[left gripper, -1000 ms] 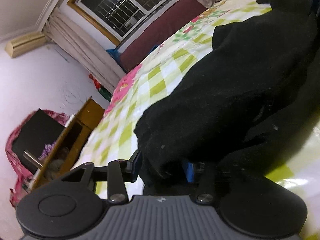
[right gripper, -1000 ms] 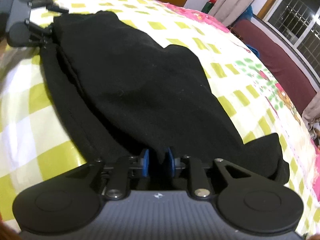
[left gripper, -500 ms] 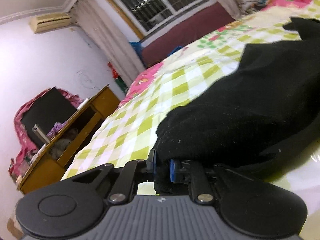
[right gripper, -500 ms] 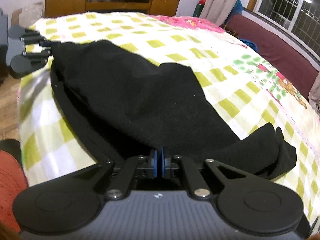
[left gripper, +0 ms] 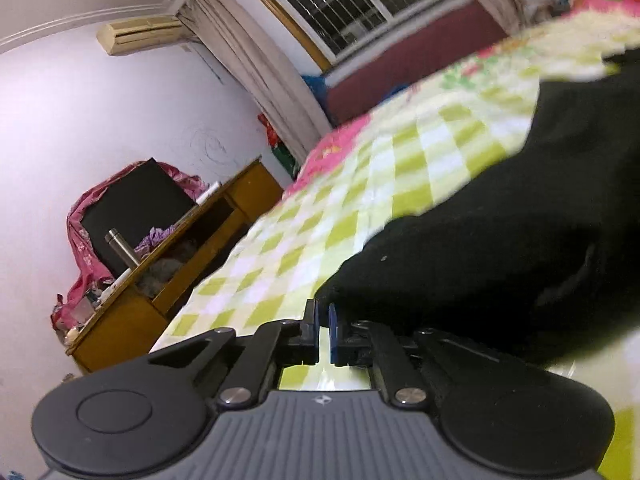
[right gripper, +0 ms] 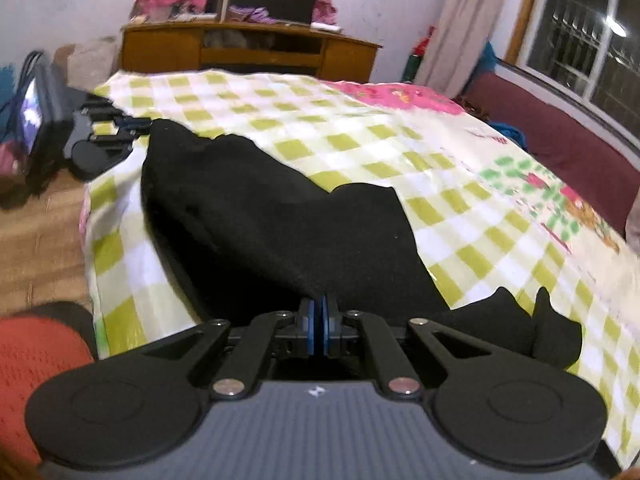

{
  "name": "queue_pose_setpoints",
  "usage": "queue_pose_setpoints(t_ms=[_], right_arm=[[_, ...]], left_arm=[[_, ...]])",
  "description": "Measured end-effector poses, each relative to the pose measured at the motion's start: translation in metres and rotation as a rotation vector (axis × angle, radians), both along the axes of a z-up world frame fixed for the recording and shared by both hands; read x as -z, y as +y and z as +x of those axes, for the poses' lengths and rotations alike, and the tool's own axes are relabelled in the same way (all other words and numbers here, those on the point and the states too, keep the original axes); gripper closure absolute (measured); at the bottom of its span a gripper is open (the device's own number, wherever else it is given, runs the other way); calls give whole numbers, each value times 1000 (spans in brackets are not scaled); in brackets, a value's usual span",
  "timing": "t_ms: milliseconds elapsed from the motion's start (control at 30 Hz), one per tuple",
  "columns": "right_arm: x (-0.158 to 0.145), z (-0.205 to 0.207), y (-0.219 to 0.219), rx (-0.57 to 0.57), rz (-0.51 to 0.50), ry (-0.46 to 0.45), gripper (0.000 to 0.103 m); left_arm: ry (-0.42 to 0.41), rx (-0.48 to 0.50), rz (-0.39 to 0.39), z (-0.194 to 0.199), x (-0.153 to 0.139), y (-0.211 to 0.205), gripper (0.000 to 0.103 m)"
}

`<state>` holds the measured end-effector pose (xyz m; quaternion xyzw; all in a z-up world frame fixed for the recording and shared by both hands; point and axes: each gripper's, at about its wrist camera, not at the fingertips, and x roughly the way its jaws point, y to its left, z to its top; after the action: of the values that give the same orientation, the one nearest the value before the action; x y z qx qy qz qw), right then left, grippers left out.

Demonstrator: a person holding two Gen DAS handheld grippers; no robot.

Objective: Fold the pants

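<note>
Both claws have their blue pads nearly together. Right claw pinches an edge of the black fleece pants, the cloth rising to a small peak right at its tips. Left claw shows a thin slit between its pads with checked sheet visible through it; the pants' corner lies at its tips and to their right, but the blur leaves me unable to tell whether any cloth is caught. Ahead of the right claw the pants spread in a folded heap across the bed with its yellow-green checked sheet, one end reaching the left claw at the bed's far-left edge. Beyond the bed stands a wooden cabinet, with a barred window to the far right.
</note>
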<state>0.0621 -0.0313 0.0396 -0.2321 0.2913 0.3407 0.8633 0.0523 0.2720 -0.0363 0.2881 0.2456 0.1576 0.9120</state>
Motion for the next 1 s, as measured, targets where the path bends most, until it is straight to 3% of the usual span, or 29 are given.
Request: queue_pose_setpoints(t_ms=[133,200,300,400,500,567,700,800,900,967,1000], right_arm=[[60,16,14,2,-124,156,91],[59,12,15,16,-108,134,90],[36,19,-1,65,-12,172,74],[12,30,-28,150,73,167,74],[-2,57,-61,305,121,133,66],[3,88,-82,436,111,126,63],[25,157,-117,680,111,146,62],[35,194,-122,738,130,127,62],[50,213,-107,708,60,84,50],[65,233,-104,734,-17,48,53],[70,241,-109,753,-25,51,75]], left_arm=[[84,-63,26,3,26,7,81],[53,-82,-25,-7,15,6,79],[-3,-61,-54,-16,-8,-6,79],[-28,33,-97,-14,-26,-35,78],[-3,176,-218,-6,-34,-79,78],[44,292,-281,0,-29,-115,75],[114,467,-315,3,-12,-181,73],[130,538,-285,1,-2,-220,73],[163,580,-329,5,2,-242,72],[170,591,-319,8,3,-254,72],[168,590,-300,9,5,-259,72]])
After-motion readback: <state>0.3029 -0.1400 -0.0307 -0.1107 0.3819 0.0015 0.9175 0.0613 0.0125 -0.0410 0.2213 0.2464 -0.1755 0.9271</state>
